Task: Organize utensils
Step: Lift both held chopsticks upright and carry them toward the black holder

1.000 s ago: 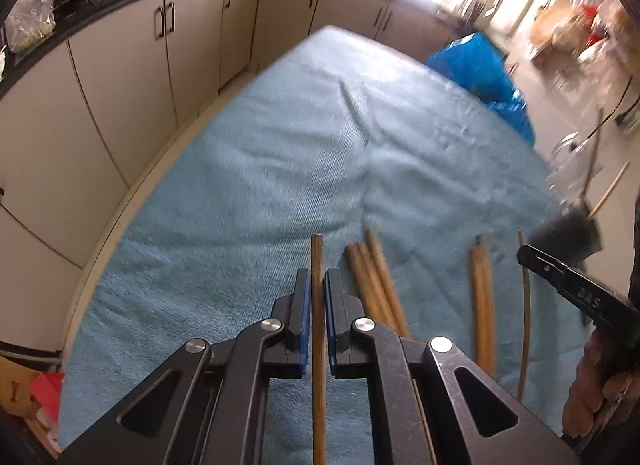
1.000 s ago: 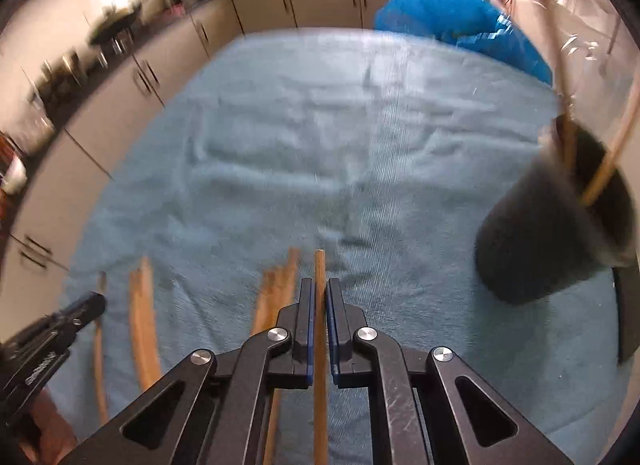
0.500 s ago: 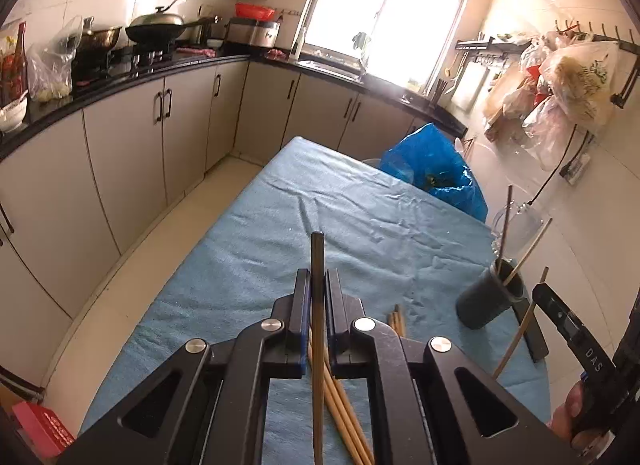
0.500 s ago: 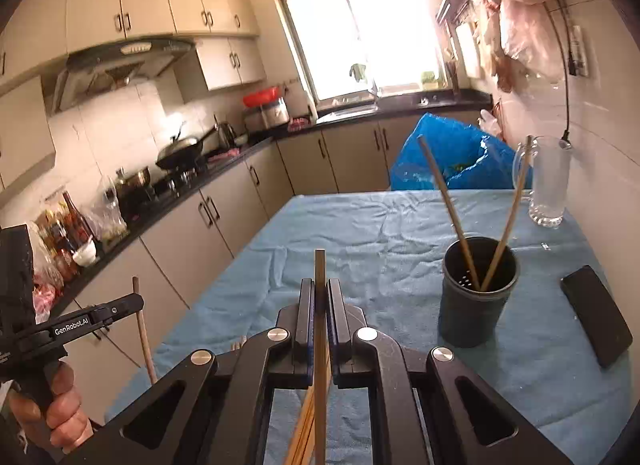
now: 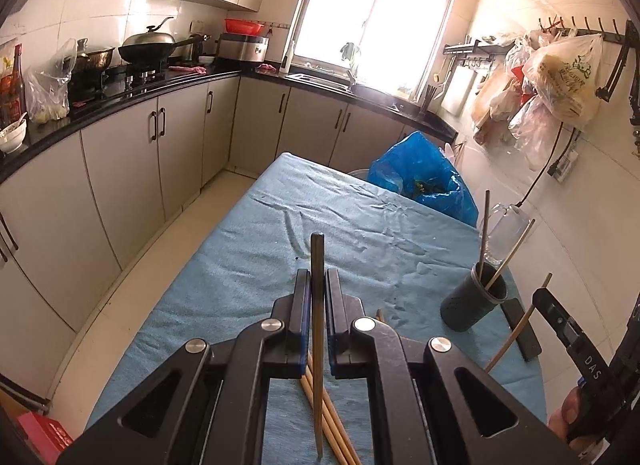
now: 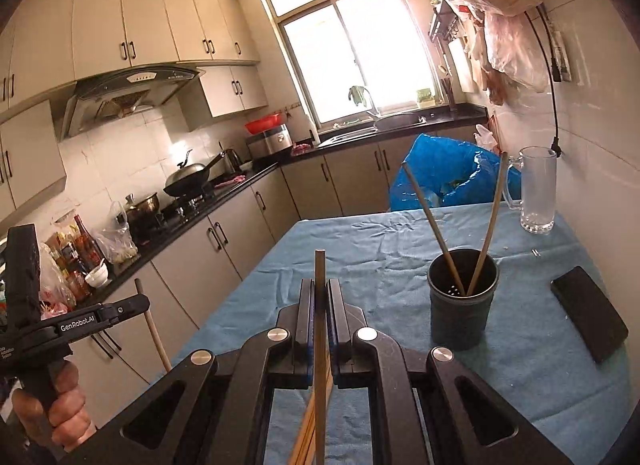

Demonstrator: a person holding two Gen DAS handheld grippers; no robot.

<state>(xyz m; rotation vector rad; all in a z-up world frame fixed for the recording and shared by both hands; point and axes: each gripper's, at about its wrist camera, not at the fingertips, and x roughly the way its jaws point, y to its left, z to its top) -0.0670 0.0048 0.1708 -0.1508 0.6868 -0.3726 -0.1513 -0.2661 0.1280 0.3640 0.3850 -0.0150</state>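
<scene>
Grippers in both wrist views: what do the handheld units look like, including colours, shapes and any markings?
Both tongs are black, built of angular arms with triangular cut-outs and round silver pivot bolts. The left tongs and right tongs have flat parallel fingers lined with blue pads. Seen from the side, the left unit carries white "GenRobot.AI" lettering above a black pistol grip; the right unit shows white letters "DAS". No cables or sleeves visible.

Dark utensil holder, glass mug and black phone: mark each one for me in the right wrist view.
dark utensil holder point(image 6: 460, 317): right wrist view, on its outer front wall.
glass mug point(image 6: 538, 189): right wrist view, on the middle of its clear body.
black phone point(image 6: 588, 313): right wrist view, on the middle of its flat face.
</scene>
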